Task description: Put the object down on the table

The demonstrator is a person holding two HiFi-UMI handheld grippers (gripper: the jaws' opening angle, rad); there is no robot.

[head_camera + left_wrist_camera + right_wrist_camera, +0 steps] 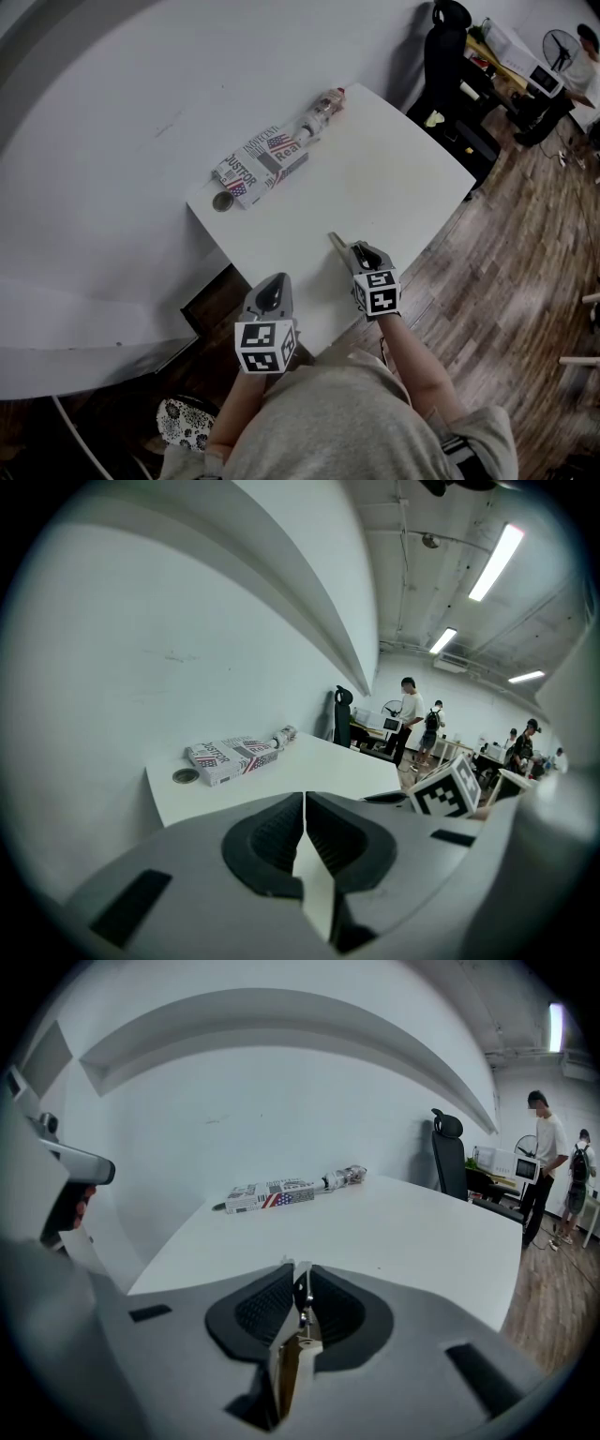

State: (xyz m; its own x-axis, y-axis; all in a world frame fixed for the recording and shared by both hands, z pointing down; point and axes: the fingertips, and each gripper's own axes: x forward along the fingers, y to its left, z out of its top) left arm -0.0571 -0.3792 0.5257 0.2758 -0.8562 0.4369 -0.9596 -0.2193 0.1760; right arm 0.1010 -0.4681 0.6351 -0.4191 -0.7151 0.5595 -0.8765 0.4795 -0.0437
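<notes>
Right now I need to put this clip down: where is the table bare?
The whole near and right part of the table, ahead of the right gripper with its wooden clip, is bare. Only the far left corner is crowded: printed box, bottle beyond it, small round disc by the wall.

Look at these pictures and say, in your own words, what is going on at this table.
A person at a white table holds a gripper in each hand. The right gripper grips a wooden clothespin, low over the table's near part; it has not been let go. The left gripper is shut and empty. A printed box, a bottle on its side and a small round disc lie at the far edge.
</notes>
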